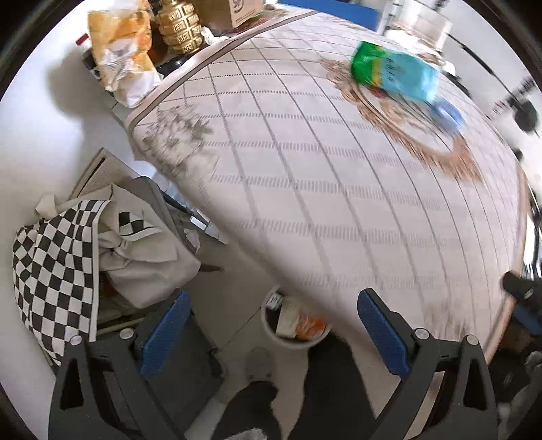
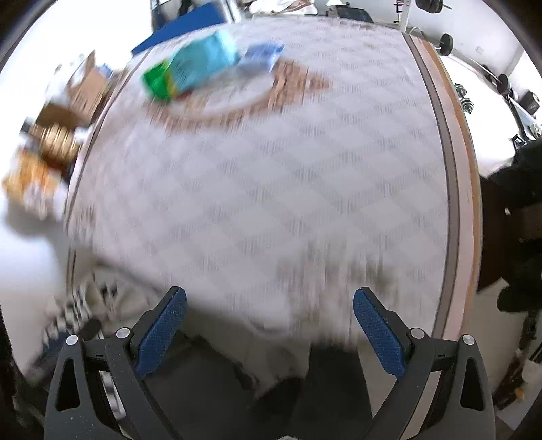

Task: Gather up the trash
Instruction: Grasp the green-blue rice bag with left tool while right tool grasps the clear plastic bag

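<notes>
Left tongs [image 1: 272, 333]: spread wide, nothing held between the blue pads; seen above the floor at the near edge of the counter [image 1: 305, 189].

Right tongs [image 2: 269, 328]: spread wide, nothing held; seen over the near part of the counter [image 2: 271, 189]. This view is heavily blurred.

Counter: covered with a pale cloth marked in a grid, with a brown ornamental ring toward the far side.

Green and blue packet [image 1: 394, 72] [image 2: 189, 67]: lying on the ornamental ring at the far side of the counter, well apart from both tongs. A smaller blue wrapper [image 1: 447, 115] [image 2: 261, 56] is found just beside it.

White bin [image 1: 294, 325]: on the floor beside the counter's near edge, between the left tongs' pads in view; packaging is seen inside.

Checkered bag [image 1: 54, 270]: on the floor to the left.

Gold vase [image 1: 179, 25] and crumpled orange bag [image 1: 122, 50]: beyond the counter's far left corner.
</notes>
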`<state>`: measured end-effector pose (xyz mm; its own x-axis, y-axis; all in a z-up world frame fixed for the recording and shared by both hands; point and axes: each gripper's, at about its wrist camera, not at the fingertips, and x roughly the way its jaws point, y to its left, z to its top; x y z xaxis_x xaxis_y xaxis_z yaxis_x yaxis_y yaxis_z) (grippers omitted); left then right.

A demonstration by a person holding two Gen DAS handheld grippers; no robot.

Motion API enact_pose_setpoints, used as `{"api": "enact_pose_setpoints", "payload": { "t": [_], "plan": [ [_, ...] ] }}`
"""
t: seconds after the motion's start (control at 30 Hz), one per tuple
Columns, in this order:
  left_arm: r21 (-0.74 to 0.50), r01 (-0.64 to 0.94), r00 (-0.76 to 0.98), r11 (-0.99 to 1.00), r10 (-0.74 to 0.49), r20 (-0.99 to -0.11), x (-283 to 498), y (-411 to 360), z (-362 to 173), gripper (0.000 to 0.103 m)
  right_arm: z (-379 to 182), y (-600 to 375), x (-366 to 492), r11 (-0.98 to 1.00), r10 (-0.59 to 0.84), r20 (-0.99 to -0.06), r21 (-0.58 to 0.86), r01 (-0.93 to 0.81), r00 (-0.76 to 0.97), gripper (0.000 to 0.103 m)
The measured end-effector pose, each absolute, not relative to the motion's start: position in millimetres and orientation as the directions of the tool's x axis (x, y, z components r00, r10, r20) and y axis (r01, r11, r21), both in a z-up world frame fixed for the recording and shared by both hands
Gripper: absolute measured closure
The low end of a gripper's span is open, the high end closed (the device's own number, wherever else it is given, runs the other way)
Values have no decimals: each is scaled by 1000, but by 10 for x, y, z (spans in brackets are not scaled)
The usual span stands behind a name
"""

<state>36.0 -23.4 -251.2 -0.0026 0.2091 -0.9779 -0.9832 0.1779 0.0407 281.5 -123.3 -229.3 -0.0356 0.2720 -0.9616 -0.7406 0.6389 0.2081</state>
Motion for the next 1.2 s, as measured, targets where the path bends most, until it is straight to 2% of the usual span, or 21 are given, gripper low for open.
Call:
{"api": "enact_pose_setpoints", "payload": {
  "t": [0.17, 0.37, 0.47, 0.57, 0.67, 0.7, 0.8, 0.83, 0.87, 0.9, 0.93, 1.0, 1.03, 1.2],
  "plan": [
    [77, -995, -68, 59, 154, -986, 824, 549, -2761, 2, -2591, -8, 3871, 692, 282, -956, 256, -675, -73, 3],
    [88, -996, -89, -15, 159, -983, 1254, 1490, -2997, 2, -3046, 1210, 4785, 723, 282, -958, 253, -643, -59, 4],
    [65, -998, -64, -1, 185, -981, 1439, 1830, -3012, 2, -3209, 1571, 4988, 703, 289, -954, 272, -657, -86, 15],
    [26, -997, -9, 74, 224, -975, 1675, 2054, -2978, 2, -3316, 1817, 4995, 653, 298, -949, 283, -702, -106, 32],
    [6, -983, 37, 182, 232, -972, 1945, 2218, -2996, 3, -3326, 1928, 4891, 591, 303, -950, 248, -768, -73, 68],
    [-6, -975, 57, 223, 225, -973, 2047, 2279, -3022, 3, -3333, 1936, 4882, 586, 300, -952, 241, -773, -70, 72],
    [-20, -953, 91, 302, 223, -971, 2240, 2404, -3075, 3, -3363, 1958, 4922, 590, 306, -949, 257, -766, -82, 74],
    [-23, -942, 106, 336, 231, -967, 2314, 2439, -3087, 7, -3363, 1951, 4918, 590, 303, -949, 255, -766, -82, 74],
    [-25, -936, 114, 352, 235, -965, 2347, 2457, -3090, 29, -3366, 1975, 4919, 590, 297, -951, 250, -768, -81, 74],
    [-36, -928, 134, 372, 240, -962, 2387, 2472, -3087, 37, -3361, 1961, 4912, 589, 293, -953, 245, -770, -79, 75],
    [-18, -924, 129, 383, 268, -955, 2421, 2480, -3052, 39, -3358, 1968, 4901, 589, 289, -954, 241, -771, -77, 75],
    [3, -913, 128, 407, 294, -947, 2451, 2529, -2985, 68, -3359, 1964, 4842, 590, 288, -955, 240, -771, -77, 76],
    [-7, -914, 135, 406, 286, -949, 2436, 2556, -2954, 85, -3355, 1970, 4841, 591, 288, -955, 240, -770, -77, 78],
    [-8, -926, 136, 378, 313, -940, 2307, 2531, -2792, 90, -3265, 1867, 4854, 598, 306, -950, 245, -763, -65, 81]
  ]
}}
